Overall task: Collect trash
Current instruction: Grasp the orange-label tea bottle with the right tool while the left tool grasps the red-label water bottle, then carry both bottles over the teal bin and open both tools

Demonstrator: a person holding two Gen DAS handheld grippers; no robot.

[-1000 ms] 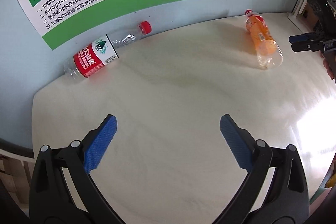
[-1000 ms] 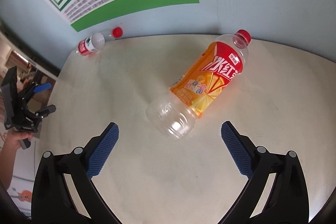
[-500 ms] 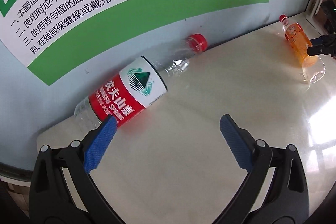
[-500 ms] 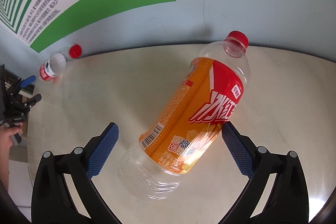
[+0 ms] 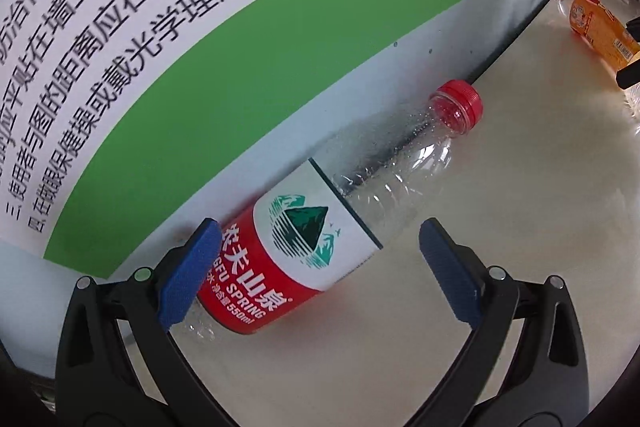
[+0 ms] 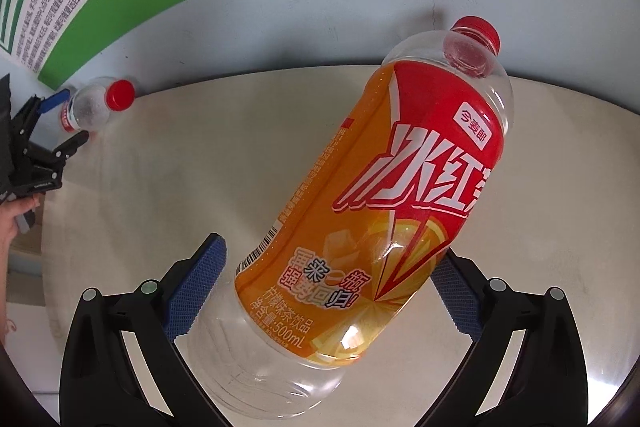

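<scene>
Left wrist view: left gripper (image 5: 320, 263) spread wide around water bottle (image 5: 320, 227), lying on pale desk (image 5: 500, 187) against blue wall (image 5: 280, 131) under green poster (image 5: 200, 27); not yet clamped.

Right wrist view: right gripper (image 6: 326, 283) likewise released, straddling orange tea bottle (image 6: 380, 207) lying mid-desk; both bottles uncollected, grasps look next; no bin visible.

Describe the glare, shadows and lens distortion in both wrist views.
Left wrist view: fisheye bends the poster edge into a curve; sunlight washes out the table at right; the water bottle casts a dark shadow against the wall. Right wrist view: bright highlights sit on the tea bottle; the table edge bows; corners are vignetted black.
</scene>
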